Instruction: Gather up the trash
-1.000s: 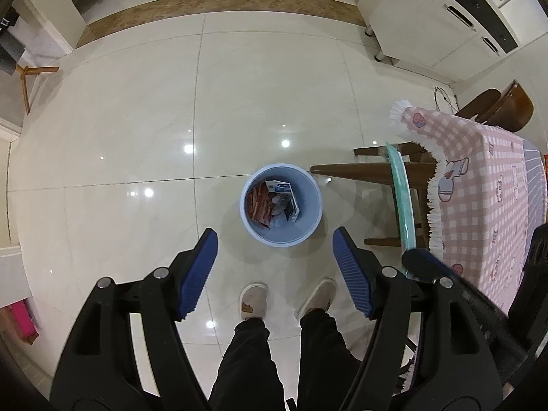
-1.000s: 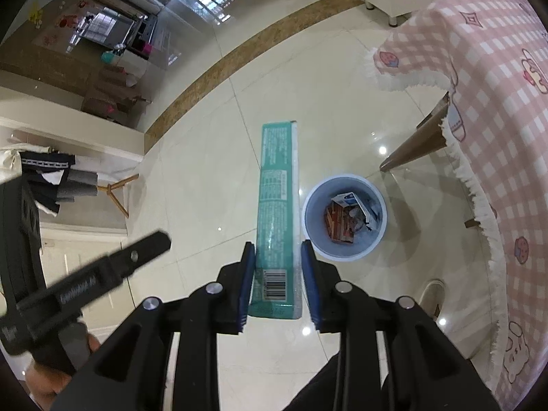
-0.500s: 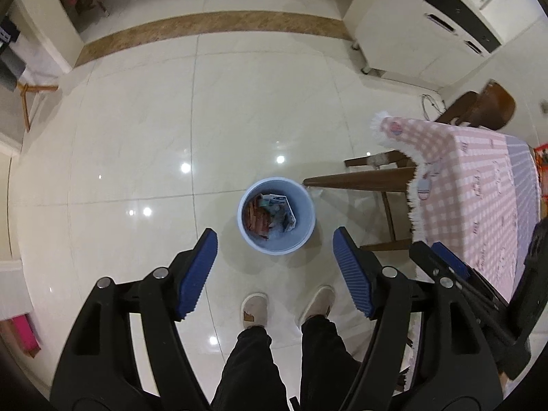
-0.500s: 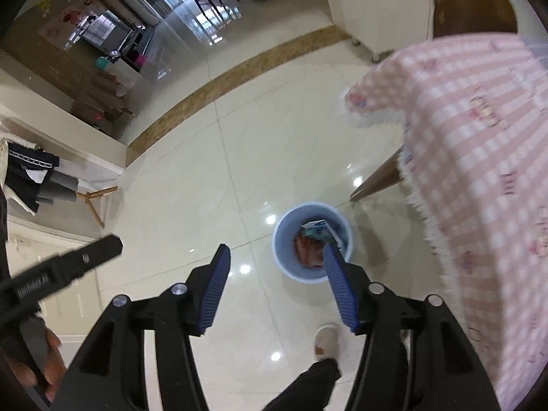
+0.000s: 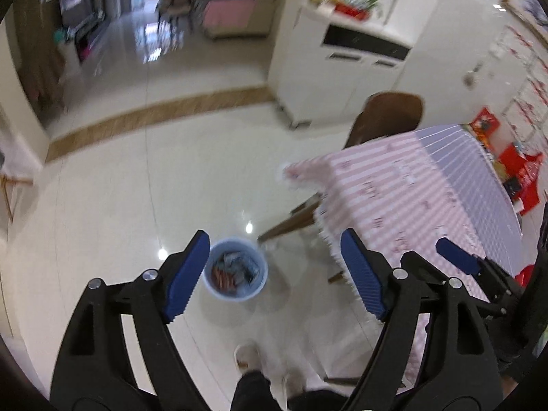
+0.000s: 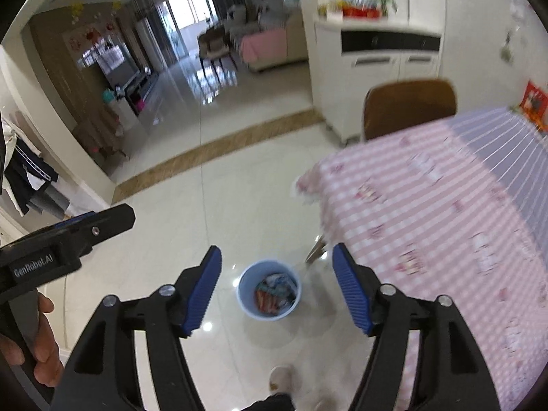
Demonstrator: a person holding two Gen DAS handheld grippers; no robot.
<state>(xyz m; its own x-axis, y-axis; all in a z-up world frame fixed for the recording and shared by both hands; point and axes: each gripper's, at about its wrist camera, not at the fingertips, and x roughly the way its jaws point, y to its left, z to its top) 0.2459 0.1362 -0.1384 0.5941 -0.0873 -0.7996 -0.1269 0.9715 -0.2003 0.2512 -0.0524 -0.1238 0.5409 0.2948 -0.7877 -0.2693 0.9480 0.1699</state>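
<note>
Left wrist view
Left claw (image 5: pixel 274 274): jaws spread wide and empty; they have just been opening further, with nothing between the blue pads (image 5: pixel 186 277).
Trash bin (image 5: pixel 235 269): pale blue round bucket standing on the glossy tiled floor (image 5: pixel 137 188), seen low between the two fingers, holding wrappers and packets.
Counter (image 5: pixel 428 212): to the right, covered with a pink checked cloth with a fringed edge; its wooden leg slants down near the bin.
Right claw (image 5: pixel 459 262): one blue-padded finger shows at the right edge, over the cloth.
Person: shoes (image 5: pixel 247 356) and dark trouser legs at the bottom edge.
Chair (image 5: pixel 390 116): brown back, behind the counter's far corner.

Right wrist view
Right claw (image 6: pixel 275 291): jaws apart and empty; they have just been opening, with nothing between the pads.
Trash bin (image 6: pixel 270 289): on the floor between the fingers, just beside the counter's (image 6: pixel 445 205) corner, filled with red and blue packaging.
Left claw (image 6: pixel 68 236): black body at the left edge, held in a hand (image 6: pixel 30 335).
Cabinet (image 6: pixel 376 61): white, against the far wall.
</note>
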